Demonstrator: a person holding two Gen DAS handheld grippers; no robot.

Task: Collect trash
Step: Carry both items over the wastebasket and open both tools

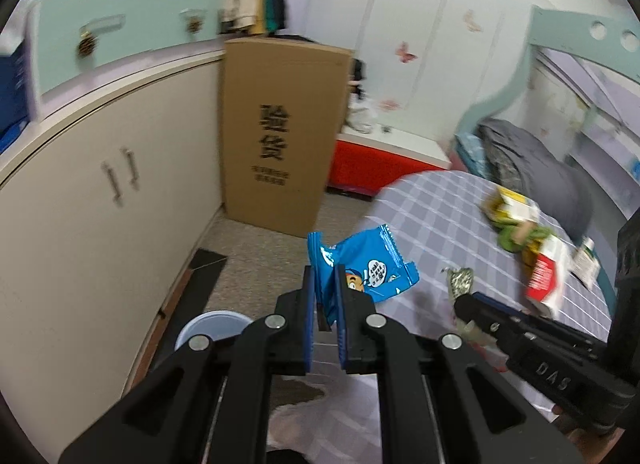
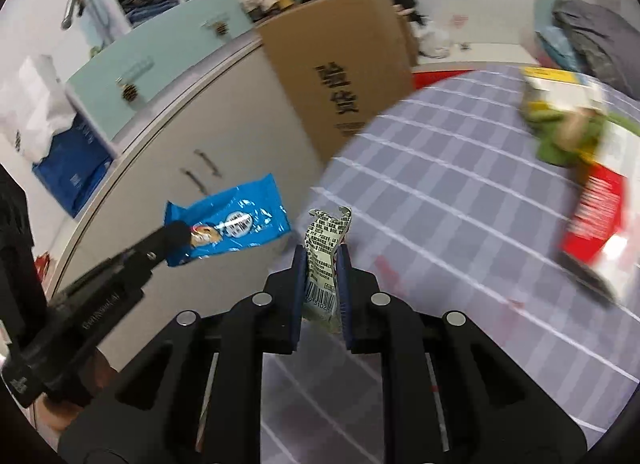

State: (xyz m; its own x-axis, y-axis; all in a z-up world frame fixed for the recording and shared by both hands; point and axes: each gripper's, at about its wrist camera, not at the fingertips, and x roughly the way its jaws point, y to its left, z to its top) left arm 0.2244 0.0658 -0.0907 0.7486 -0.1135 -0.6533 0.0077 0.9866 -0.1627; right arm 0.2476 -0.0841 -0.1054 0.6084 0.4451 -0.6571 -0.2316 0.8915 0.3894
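a blue wrapper (image 1: pixel 362 268) is pinched in the nearly closed left claw (image 1: pixel 324 284); a pale printed wrapper (image 2: pixel 325 252) is clamped in the right claw (image 2: pixel 322 264).

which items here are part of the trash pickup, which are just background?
Job:
- blue wrapper, clamped in left gripper
- pale printed wrapper, clamped in right gripper
- packaging pile on the checked bed cover
- round blue container on the floor, possibly the bin

Background:
- cardboard box
- cream cabinet

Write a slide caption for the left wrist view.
Left gripper holds a blue snack wrapper above the checked bedsheet.
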